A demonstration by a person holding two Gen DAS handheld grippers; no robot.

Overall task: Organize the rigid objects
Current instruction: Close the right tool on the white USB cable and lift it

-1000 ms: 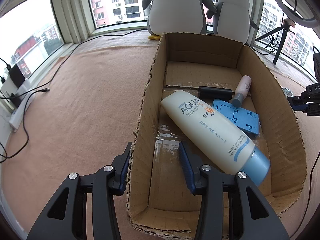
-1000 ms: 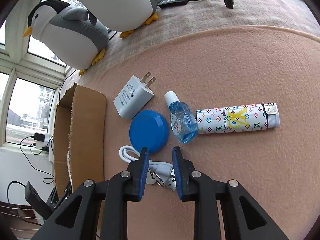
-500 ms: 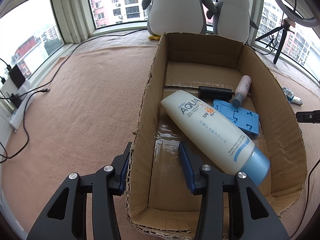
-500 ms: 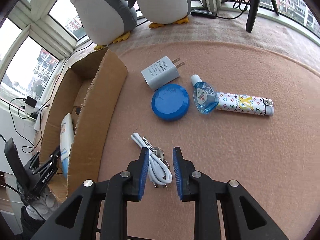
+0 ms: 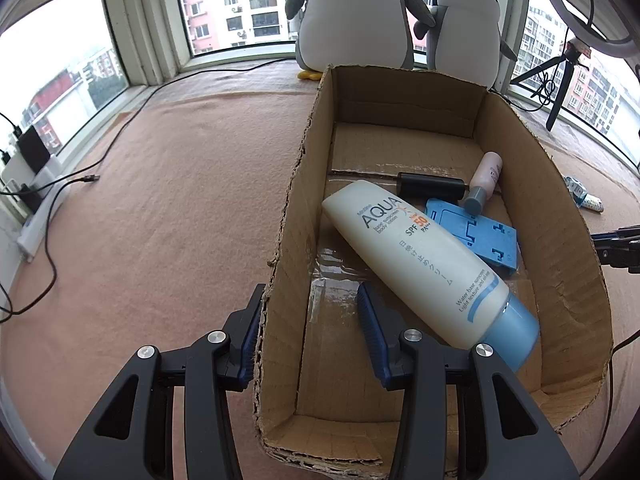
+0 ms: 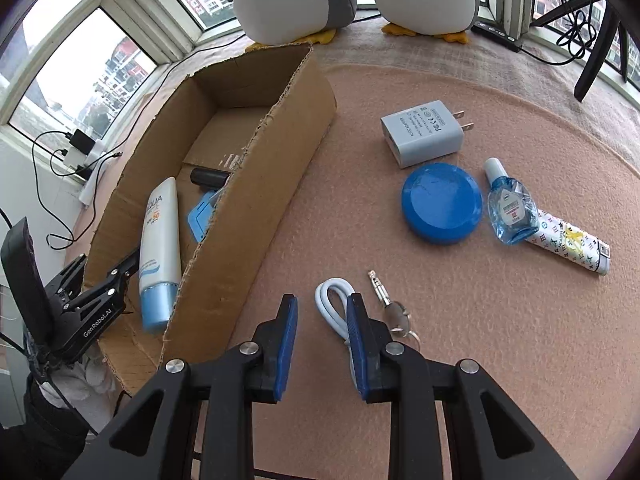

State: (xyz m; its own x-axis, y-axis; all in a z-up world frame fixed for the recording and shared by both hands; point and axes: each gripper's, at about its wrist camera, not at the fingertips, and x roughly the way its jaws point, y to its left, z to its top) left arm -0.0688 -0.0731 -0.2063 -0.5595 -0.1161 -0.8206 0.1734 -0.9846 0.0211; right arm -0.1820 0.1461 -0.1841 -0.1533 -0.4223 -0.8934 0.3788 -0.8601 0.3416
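An open cardboard box (image 5: 520, 168) holds a white sunscreen tube (image 5: 420, 256), a blue plastic stand (image 5: 480, 232), a black cylinder (image 5: 432, 186) and a small pink bottle (image 5: 484, 180). My left gripper (image 5: 310, 320) is open and straddles the box's left wall, which lies against its left finger. On the mat right of the box (image 6: 248, 184) lie a white charger (image 6: 424, 132), a blue round lid (image 6: 440, 202), a clear blue bottle (image 6: 510, 208), a patterned tube (image 6: 572, 244), a white cable (image 6: 332, 300) and a jack plug with keys (image 6: 384, 292). My right gripper (image 6: 322, 320) is open and holds nothing; the cable runs behind its right finger.
Two plush penguins (image 5: 352, 12) stand behind the box by the windows. Black cables (image 5: 60, 200) and a power strip lie along the left edge of the mat. A tripod (image 5: 560, 68) stands at the back right. Bare pink mat stretches left of the box.
The right gripper has drawn back from the blue lid and turned, so the box has come into its view and the cable sits by its right finger. The left gripper has not moved.
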